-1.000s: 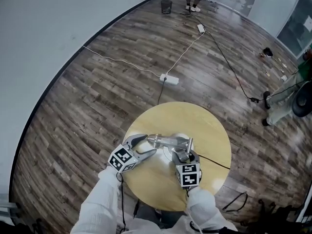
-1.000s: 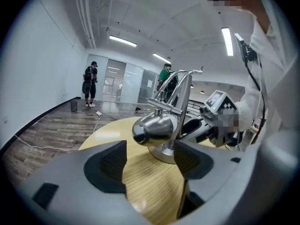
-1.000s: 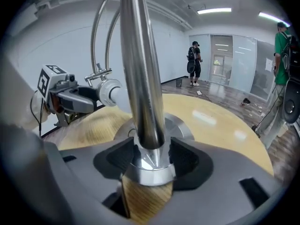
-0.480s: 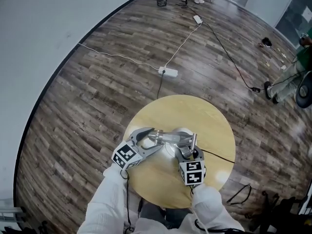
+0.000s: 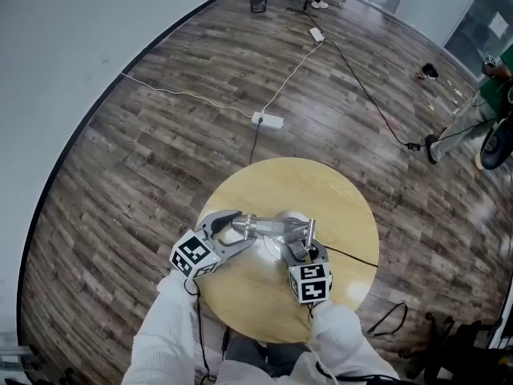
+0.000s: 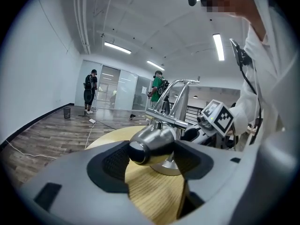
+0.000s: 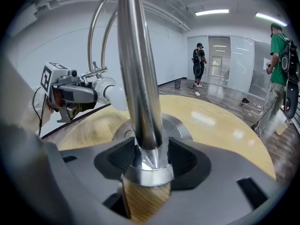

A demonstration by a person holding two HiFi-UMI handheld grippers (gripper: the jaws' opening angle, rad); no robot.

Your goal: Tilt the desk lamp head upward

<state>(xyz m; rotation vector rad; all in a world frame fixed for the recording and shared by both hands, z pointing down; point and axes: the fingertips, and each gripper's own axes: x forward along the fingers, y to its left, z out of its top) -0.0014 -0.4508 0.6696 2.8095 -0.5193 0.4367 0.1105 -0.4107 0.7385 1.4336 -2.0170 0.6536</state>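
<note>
With the left gripper (image 6: 151, 159) jaws grasping the rounded brushed-metal lamp head (image 6: 152, 143) between them and the right gripper (image 7: 149, 159) jaws clenched on the shiny steel pole (image 7: 139, 102), the smooth head could likely slip out during the upward tilt.

Round wooden table (image 5: 329, 187); desk lamp (image 5: 276, 229) atop

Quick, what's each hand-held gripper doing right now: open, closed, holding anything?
Left hand-held gripper: closed on the lamp head.
Right hand-held gripper: closed on the lamp pole.
</note>
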